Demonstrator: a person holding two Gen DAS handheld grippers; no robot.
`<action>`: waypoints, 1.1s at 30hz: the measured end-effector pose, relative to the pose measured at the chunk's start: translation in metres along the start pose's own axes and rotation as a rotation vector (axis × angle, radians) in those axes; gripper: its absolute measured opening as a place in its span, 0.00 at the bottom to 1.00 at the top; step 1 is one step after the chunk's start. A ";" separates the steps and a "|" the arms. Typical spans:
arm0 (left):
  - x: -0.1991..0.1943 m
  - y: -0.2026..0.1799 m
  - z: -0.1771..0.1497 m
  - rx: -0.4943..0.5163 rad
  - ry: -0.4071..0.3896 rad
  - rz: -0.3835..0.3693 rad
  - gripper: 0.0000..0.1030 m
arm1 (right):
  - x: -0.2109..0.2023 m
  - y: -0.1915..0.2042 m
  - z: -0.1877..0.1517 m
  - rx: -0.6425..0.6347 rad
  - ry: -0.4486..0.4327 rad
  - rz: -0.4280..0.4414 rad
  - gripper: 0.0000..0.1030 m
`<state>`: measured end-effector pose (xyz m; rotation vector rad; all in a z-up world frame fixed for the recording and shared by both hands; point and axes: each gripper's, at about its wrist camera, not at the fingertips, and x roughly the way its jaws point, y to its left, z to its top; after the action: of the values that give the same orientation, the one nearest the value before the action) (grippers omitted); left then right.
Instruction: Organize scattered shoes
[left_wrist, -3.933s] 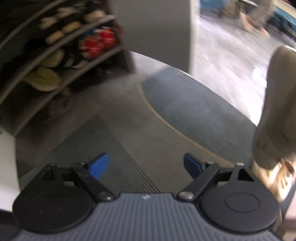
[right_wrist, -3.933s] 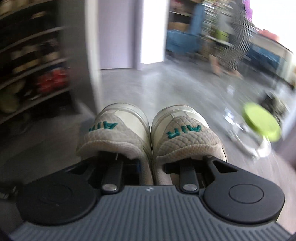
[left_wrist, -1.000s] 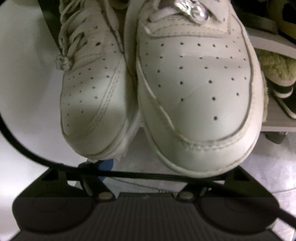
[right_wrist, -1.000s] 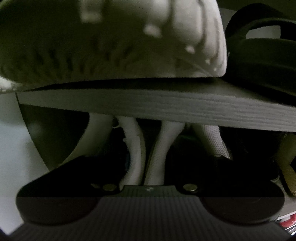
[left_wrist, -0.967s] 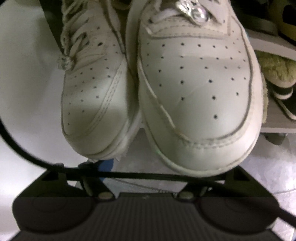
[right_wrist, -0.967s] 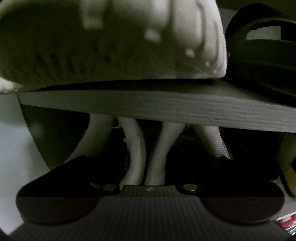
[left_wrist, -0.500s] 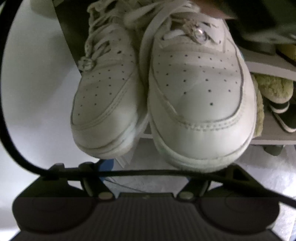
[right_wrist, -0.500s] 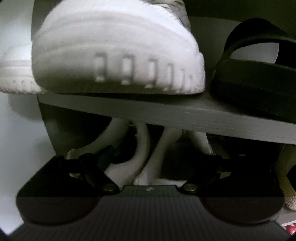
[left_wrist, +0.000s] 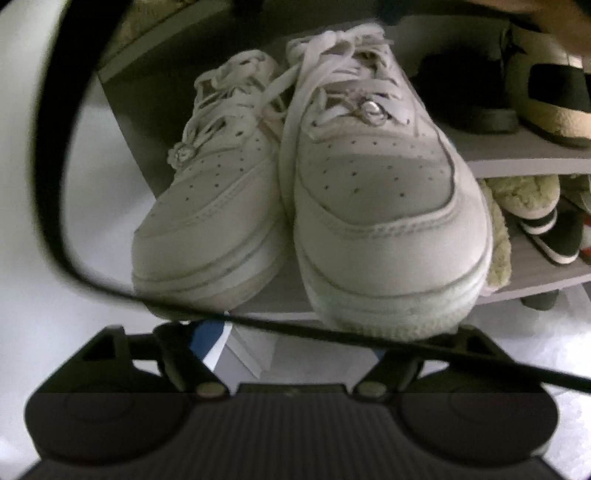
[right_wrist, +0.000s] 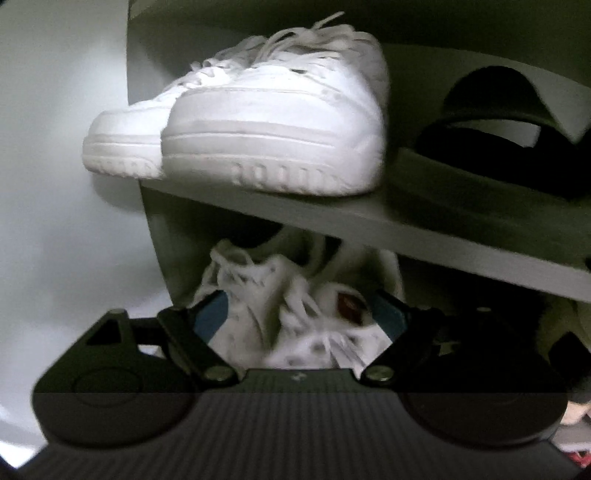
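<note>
Right gripper (right_wrist: 301, 314) sits low at the mouth of the lower shelf, jaws spread wide, having just been opening; the pair of mesh sneakers (right_wrist: 295, 306) lies between the blue pads, apparently released, pads not pressing on them. The pair rests under the shelf board (right_wrist: 369, 221), long axis running away from the claw into the rack, lace end toward the camera. On the board above stand white leather sneakers (right_wrist: 266, 140), toes outward, a black slide (right_wrist: 498, 155) to their right. Left gripper (left_wrist: 295, 332) hangs just below and in front of those same white sneakers' toes, jaws apart and empty, a black cable (left_wrist: 51, 147) looping across its view. Right hand is the nearer to the placed pair. Judgement: placement looks done; the next move is a straight pull-back along the shoes' axis, keeping clear of the laces.
</note>
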<state>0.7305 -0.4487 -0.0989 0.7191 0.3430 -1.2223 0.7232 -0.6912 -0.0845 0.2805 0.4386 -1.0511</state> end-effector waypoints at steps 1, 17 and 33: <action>-0.002 0.002 -0.002 0.004 0.001 -0.002 0.78 | 0.009 -0.005 -0.004 0.030 0.016 -0.008 0.84; -0.012 0.030 -0.020 0.024 0.056 -0.002 0.78 | -0.015 -0.123 -0.128 1.084 0.221 0.245 0.85; 0.033 0.079 0.010 0.028 0.082 -0.034 0.77 | 0.039 -0.130 -0.105 1.247 0.145 0.341 0.65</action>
<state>0.8139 -0.4665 -0.0860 0.7921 0.4077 -1.2337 0.6025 -0.7382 -0.1974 1.4881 -0.1998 -0.8490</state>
